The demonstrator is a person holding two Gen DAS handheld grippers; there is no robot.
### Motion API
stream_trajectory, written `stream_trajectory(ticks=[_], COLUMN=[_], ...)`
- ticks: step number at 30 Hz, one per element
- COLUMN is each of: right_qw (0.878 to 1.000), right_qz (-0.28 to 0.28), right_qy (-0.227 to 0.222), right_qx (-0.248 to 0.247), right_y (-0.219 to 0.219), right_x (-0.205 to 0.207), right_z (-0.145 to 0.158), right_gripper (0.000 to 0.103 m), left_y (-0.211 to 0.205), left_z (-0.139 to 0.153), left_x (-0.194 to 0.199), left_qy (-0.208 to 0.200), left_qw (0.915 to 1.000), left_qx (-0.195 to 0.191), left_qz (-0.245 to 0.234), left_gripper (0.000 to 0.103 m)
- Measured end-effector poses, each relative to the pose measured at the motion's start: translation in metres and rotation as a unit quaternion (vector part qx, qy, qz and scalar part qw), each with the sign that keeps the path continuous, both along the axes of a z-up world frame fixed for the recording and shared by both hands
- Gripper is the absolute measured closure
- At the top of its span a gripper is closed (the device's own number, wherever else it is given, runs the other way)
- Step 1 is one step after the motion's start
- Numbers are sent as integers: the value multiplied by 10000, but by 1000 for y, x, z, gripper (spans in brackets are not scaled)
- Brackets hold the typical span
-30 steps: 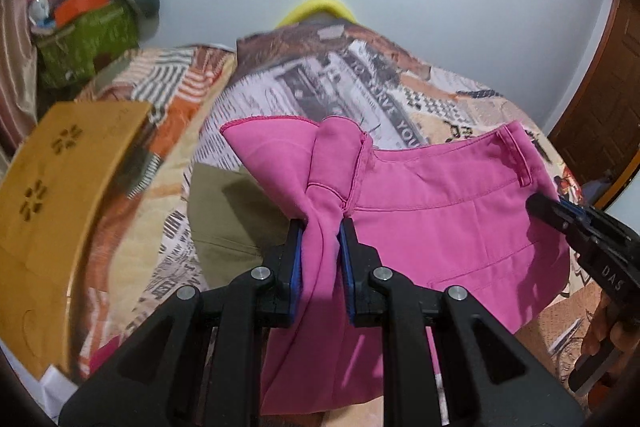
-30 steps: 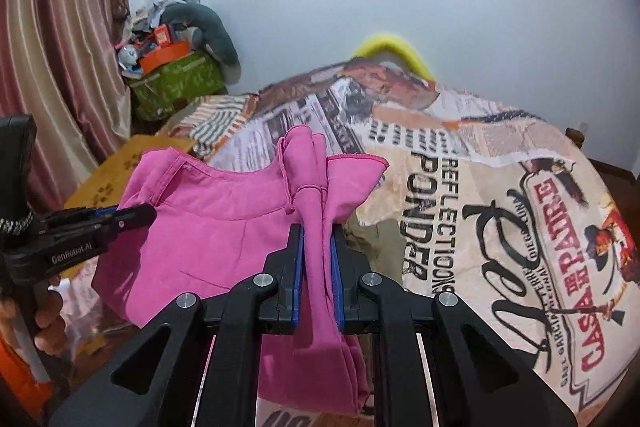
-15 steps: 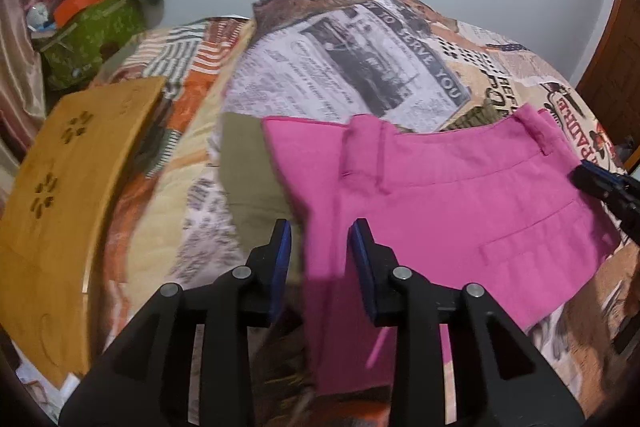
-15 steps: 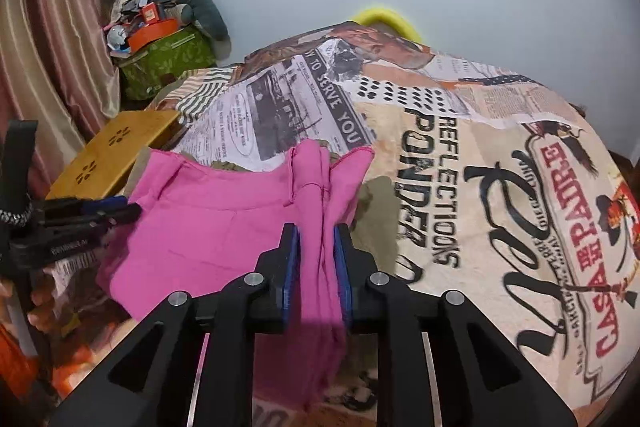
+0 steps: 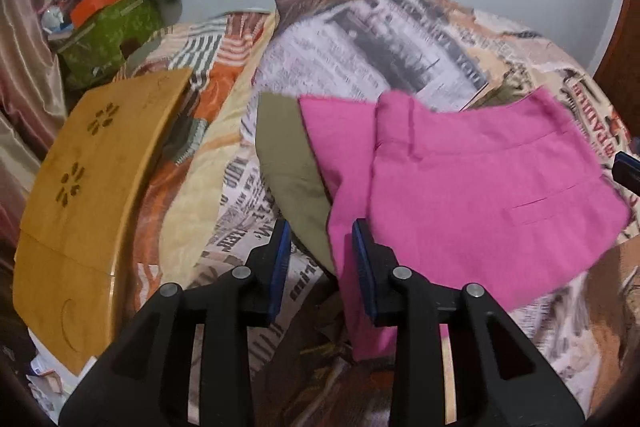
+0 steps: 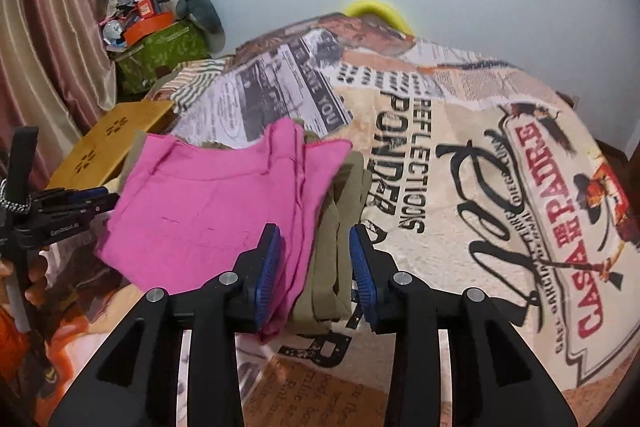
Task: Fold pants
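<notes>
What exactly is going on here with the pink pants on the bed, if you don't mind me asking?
A person holding a gripper in each hand is folding pink pants on a bed covered by a newspaper-print bedspread. The pants lie folded over, partly on top of an olive-green garment. Both the left gripper and the right gripper are open and hold nothing, each hovering near one end of the pants. A wooden lap tray sits off to the left.

One pink pants (image 5: 472, 195), one olive garment (image 5: 292, 179), one wooden board (image 5: 84, 187), two tools
</notes>
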State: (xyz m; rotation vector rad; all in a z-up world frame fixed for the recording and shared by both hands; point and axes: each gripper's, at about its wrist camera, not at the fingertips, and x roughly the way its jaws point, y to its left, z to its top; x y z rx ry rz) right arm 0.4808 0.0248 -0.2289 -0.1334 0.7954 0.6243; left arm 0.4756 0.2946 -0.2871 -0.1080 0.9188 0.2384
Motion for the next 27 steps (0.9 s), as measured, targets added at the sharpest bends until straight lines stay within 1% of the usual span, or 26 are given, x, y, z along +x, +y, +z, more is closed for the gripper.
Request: stream_trajectory(ticks=[4, 7, 9, 12, 14, 17, 19, 20, 21, 22, 23, 24, 26, 27], right_qw=[9995, 9981, 9962, 9916, 9876, 9794, 9721, 9689, 9667, 9627, 9598, 9564, 9483, 9464], right_qz=[151, 222, 315, 438, 469, 509, 496, 526, 554, 588, 612, 641, 665, 682], right_qy=[-207, -477, -661, -896, -1086, -1449, -1790, -1901, -1977, -2121, -2220, -2330, -2540, -2571], right_qx=[161, 313, 474, 821, 1035, 1311, 1435, 1494, 1529, 1574, 1605, 1640, 1783, 1834], right_y=[-3, -4, -6, -14, -21, -33, -44, -49, -52, -57, -61, -65, -75, -78], right_x=[-15, -34, -52, -81, -102, -141, -174, -189, -199, -218, -230, -244, -275, -283], right_z=[29, 59, 86, 124, 146, 178, 201, 209, 215, 224, 230, 235, 246, 248], right_gripper=[70, 70, 70, 70, 70, 71, 70, 71, 71, 71, 70, 70, 71, 71], left_y=[-17, -32, -43, -61, -75, -94, -109, -119, -128, -134, -144, -150, -159, -162], left_z=[46, 91, 119, 164, 194, 227, 246, 257, 263, 268, 274, 279, 287, 289], left_x=[-23, -49, -68, -102, -133, -174, -205, -224, -240, -251, -269, -283, -312, -323], left_qy=[-456, -848, -1083, -1457, -1773, -2149, -2448, -2626, -2754, -2849, -2997, -3090, -3299, -3381], left_qw=[9988, 9960, 9936, 9886, 9833, 9755, 9680, 9626, 9583, 9549, 9495, 9463, 9400, 9373], left_qx=[37, -33, -75, -18, 126, 209, 339, 481, 610, 698, 801, 824, 723, 697], left_qz=[-157, -268, -319, -377, -398, -409, -431, -460, -462, -458, -474, -479, -486, -483], left_gripper=[71, 71, 71, 71, 71, 71, 71, 71, 71, 71, 71, 71, 71, 71])
